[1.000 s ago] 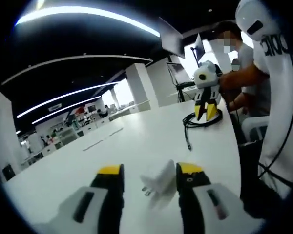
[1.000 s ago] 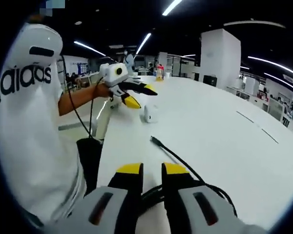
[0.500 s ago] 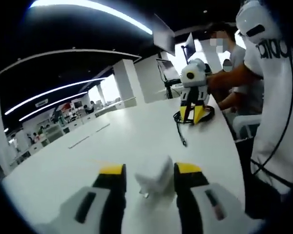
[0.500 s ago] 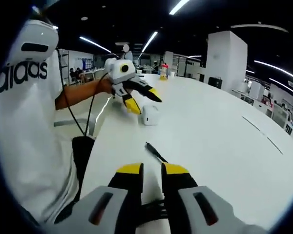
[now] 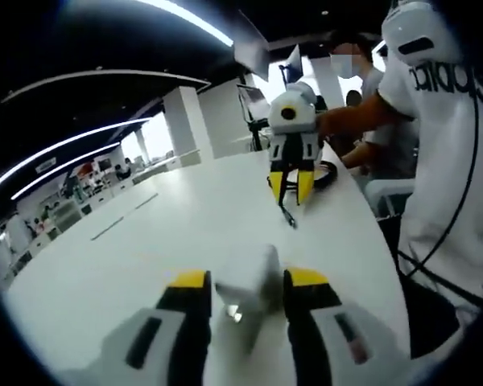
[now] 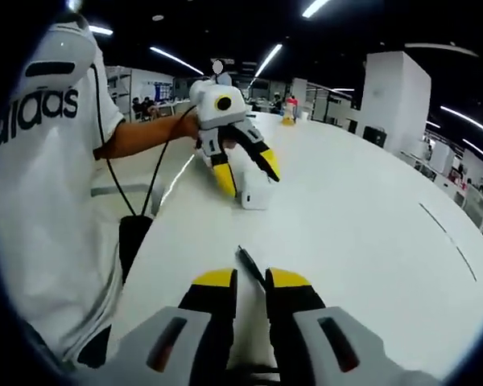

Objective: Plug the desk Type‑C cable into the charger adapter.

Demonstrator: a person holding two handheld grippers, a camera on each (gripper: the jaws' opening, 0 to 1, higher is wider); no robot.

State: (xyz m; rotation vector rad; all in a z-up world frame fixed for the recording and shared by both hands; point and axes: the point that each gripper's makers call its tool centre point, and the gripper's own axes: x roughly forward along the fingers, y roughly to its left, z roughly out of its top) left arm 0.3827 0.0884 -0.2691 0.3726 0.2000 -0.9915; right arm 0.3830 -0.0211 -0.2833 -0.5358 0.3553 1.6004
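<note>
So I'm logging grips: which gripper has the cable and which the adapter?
The right gripper is shut on the black cable. The left gripper straddles the white adapter on the table.

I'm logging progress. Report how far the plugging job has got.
Done: the right gripper is shut on the black cable, plug end sticking out ahead. In hand: the left gripper straddles the white charger adapter on the table; grip not clear. Left: bringing them together and inserting the plug.
</note>
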